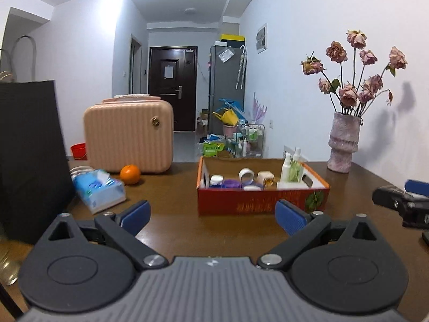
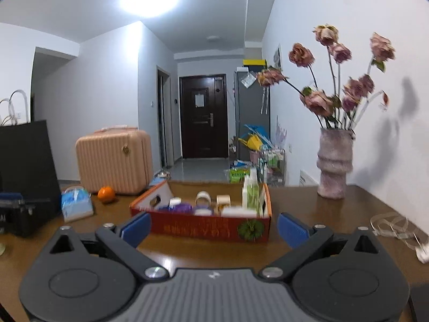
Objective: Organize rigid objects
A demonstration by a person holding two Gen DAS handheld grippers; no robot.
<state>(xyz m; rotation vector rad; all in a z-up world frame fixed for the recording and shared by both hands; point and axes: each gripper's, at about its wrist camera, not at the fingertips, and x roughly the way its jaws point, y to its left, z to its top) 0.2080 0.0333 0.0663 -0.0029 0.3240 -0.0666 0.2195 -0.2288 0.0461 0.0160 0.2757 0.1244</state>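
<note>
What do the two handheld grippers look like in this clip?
The left gripper and the right gripper match: black linkage arms with silver pivot bolts, round black housings, a ribbed grey centre body with a small white logo, and blue ribbed fingers. No cables or sleeves show.

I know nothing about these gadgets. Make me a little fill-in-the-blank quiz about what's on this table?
1. The fruit beside the pink suitcase is an ____.
2. The dried roses stand in a ____ by the wall.
3. The spray bottles stand inside a red cardboard ____.
4. The left gripper and the right gripper both have their blue pads spread ____, with nothing between them.

Missing words: orange; vase; box; open
</note>
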